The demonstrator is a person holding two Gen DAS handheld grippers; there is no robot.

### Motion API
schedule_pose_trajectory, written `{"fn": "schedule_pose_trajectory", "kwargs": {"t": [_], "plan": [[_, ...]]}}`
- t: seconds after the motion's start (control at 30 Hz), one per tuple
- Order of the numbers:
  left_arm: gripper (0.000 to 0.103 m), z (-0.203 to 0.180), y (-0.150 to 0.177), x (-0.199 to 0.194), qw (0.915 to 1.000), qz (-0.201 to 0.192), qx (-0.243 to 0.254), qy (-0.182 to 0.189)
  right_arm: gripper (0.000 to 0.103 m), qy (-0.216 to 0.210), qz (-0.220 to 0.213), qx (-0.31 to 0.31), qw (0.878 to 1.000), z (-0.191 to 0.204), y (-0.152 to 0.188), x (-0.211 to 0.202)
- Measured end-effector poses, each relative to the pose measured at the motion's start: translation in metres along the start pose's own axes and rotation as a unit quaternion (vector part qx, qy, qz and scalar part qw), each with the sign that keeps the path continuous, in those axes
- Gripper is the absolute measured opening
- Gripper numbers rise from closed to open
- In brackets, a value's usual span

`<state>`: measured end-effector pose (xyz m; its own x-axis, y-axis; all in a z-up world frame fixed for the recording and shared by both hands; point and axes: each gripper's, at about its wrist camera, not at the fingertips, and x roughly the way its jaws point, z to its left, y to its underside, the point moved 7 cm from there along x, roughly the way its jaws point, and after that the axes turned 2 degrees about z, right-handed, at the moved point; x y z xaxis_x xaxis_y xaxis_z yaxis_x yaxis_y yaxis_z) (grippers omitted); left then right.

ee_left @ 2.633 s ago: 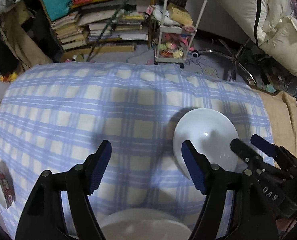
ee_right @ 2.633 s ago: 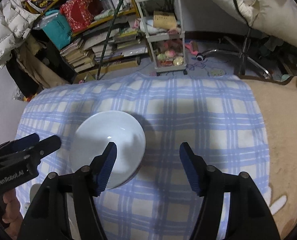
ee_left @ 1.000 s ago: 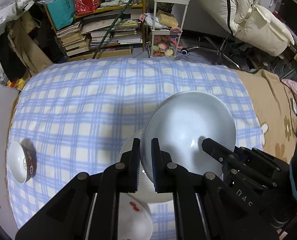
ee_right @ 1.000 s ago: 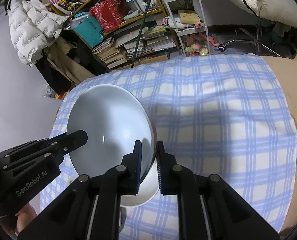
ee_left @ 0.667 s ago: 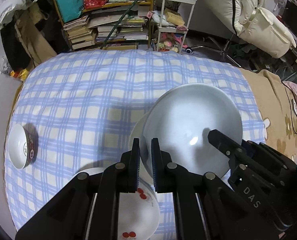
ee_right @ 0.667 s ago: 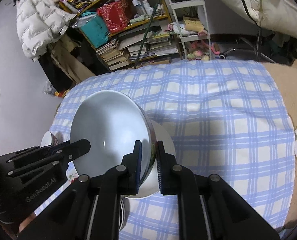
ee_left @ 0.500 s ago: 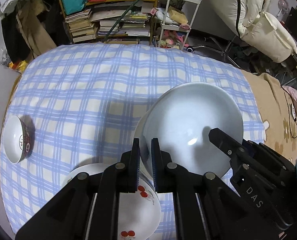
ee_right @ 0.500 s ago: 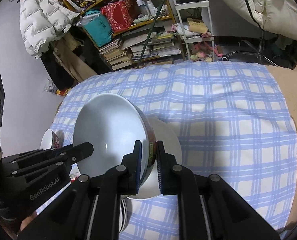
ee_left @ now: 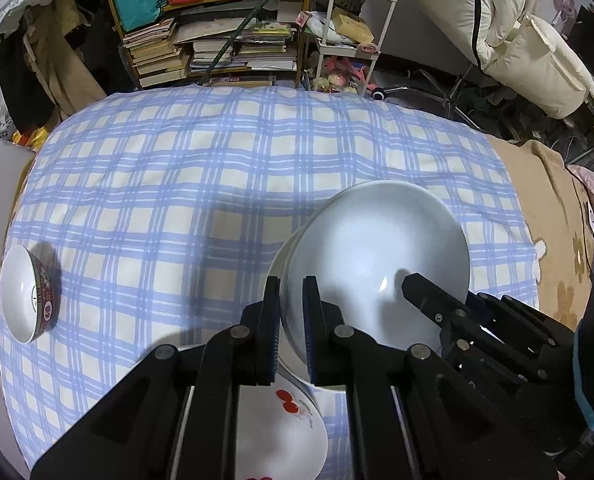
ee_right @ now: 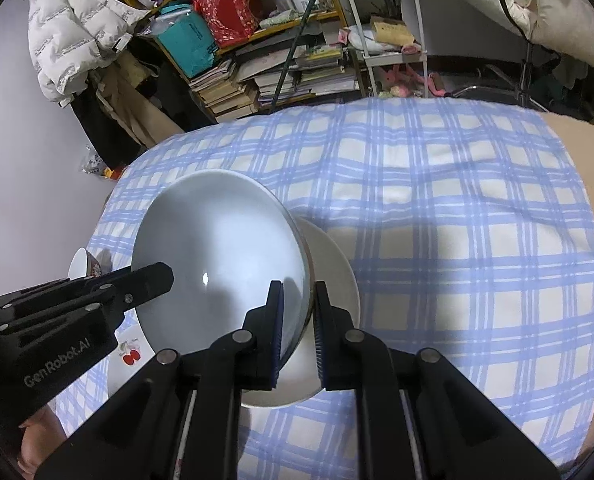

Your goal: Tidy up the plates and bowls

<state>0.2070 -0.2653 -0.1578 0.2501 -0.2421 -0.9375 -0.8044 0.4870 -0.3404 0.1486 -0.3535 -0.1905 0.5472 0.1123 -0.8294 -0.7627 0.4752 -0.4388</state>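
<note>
Checked blanket (ee_left: 177,184); both tongs on bowl (ee_left: 377,256).

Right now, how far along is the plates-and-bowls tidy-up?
Done: nothing visibly stacked yet. In hand: both the left gripper and right gripper are shut on the rim of the big white bowl, held over a white plate. Left: cherry-print plate and small patterned bowl still apart.

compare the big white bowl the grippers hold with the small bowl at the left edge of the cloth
The big white bowl is much wider than the small bowl. The big bowl is held at its rim by the left gripper and right gripper; the small bowl lies alone on the checked cloth. The small bowl has a red patterned outside. Both are white inside and tilted.
</note>
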Motion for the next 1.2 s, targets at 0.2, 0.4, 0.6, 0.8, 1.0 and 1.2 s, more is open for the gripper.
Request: {"fn": "schedule_pose_trajectory", "kwargs": {"t": [0.2, 0.4, 0.6, 0.8, 1.0, 1.2], "plan": [[0.009, 0.002, 0.000, 0.008, 1.0000, 0.008, -0.003, -0.004, 0.015, -0.005, 0.008, 0.005, 1.000, -0.002, 0.000, 0.009], [0.009, 0.003, 0.005, 0.014, 0.9999, 0.016, -0.003, -0.001, 0.015, 0.001, 0.016, 0.002, 1.000, -0.003, 0.001, 0.016], [0.009, 0.004, 0.015, 0.021, 0.9997, 0.024, -0.007, 0.000, 0.015, 0.006, 0.027, 0.003, 1.000, -0.005, 0.010, 0.020], [0.009, 0.010, 0.020, 0.025, 0.9991, 0.021, -0.038, -0.002, 0.015, 0.018, 0.032, -0.010, 0.999, -0.001, 0.017, 0.027], [0.009, 0.009, 0.020, 0.025, 0.9985, 0.018, -0.051, -0.004, 0.015, 0.020, 0.027, -0.006, 0.999, -0.003, 0.017, 0.026], [0.009, 0.009, 0.020, 0.025, 0.9985, 0.019, -0.049, -0.011, 0.015, 0.034, 0.020, -0.017, 0.999, -0.002, 0.016, 0.027]]}}
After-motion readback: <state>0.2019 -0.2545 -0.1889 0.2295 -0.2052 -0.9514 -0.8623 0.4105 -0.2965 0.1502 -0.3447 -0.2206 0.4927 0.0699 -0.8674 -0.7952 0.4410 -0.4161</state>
